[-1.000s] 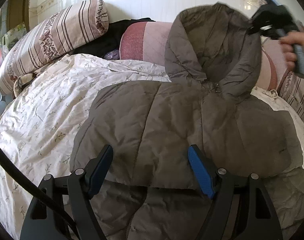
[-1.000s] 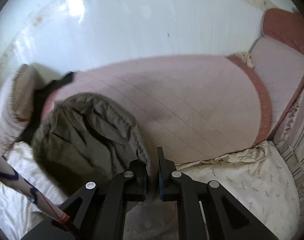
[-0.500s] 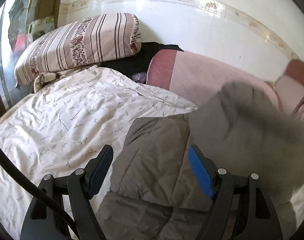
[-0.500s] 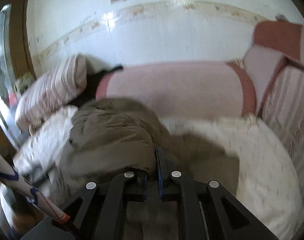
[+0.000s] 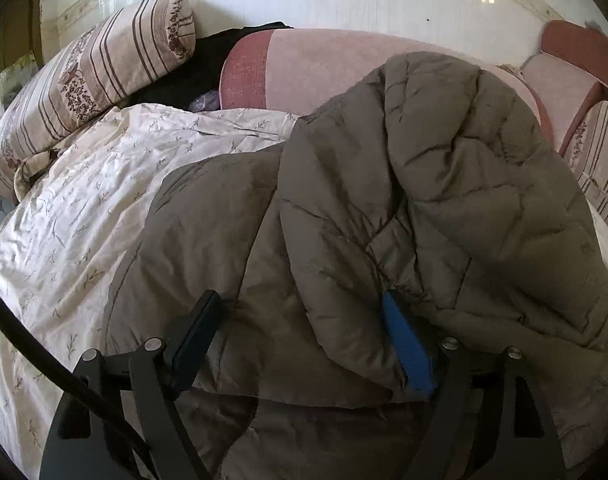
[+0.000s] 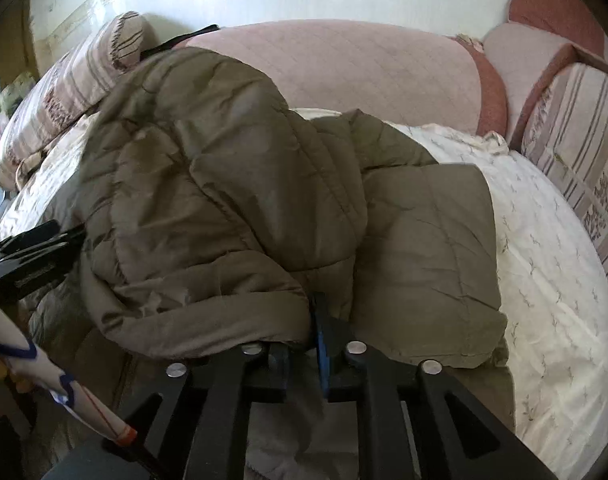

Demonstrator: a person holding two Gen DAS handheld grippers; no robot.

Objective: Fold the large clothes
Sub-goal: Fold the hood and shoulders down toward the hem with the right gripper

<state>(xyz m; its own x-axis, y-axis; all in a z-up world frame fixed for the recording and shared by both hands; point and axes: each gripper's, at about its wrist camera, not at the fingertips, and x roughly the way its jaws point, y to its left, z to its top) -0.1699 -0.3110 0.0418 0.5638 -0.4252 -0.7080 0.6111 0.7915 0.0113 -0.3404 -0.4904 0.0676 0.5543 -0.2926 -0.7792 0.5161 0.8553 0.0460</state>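
The jacket (image 5: 423, 200) lay on the bed (image 5: 84, 208), hood folded toward me, hiding my right gripper's (image 6: 304, 328) tips; those jaws were opening, hood hem between them; my left gripper (image 5: 300, 344) gaped, opening, over it; its long axis was unclear.

Left gripper (image 5: 304, 344): black frame, silver screws, blue pad, black cable; right gripper (image 6: 304, 334) alike.
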